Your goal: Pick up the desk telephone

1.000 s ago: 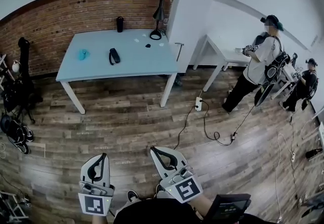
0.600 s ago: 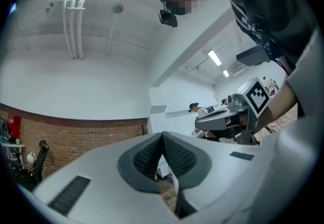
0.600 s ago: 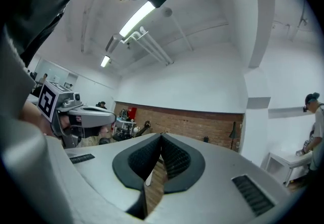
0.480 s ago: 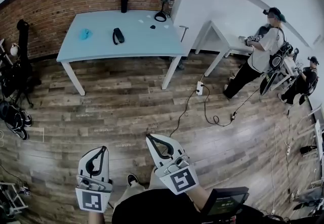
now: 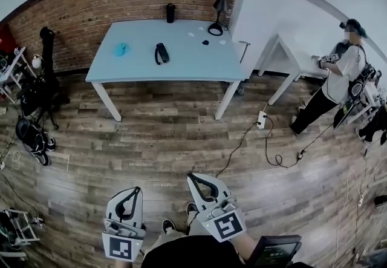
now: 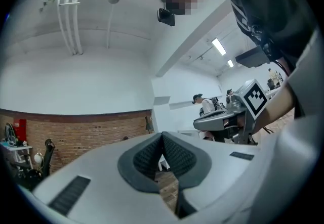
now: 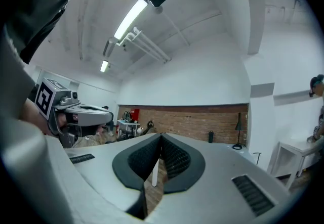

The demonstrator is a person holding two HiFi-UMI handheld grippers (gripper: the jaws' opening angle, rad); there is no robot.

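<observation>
Desk telephone (image 5: 161, 53) lying on table (image 5: 187, 67), left of middle, between back and front edges. Left gripper (image 5: 134, 192) and right gripper (image 5: 192, 177) both clamped shut, empty, well apart from it.

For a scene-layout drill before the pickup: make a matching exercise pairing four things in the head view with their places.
1 desk telephone
2 dark cup
3 desk lamp
4 power strip

A floor, right of the table
B table's far right corner
C table's far edge, midway along
D near the table's middle

Pairs: 1-D, 2-C, 3-B, 4-A
</observation>
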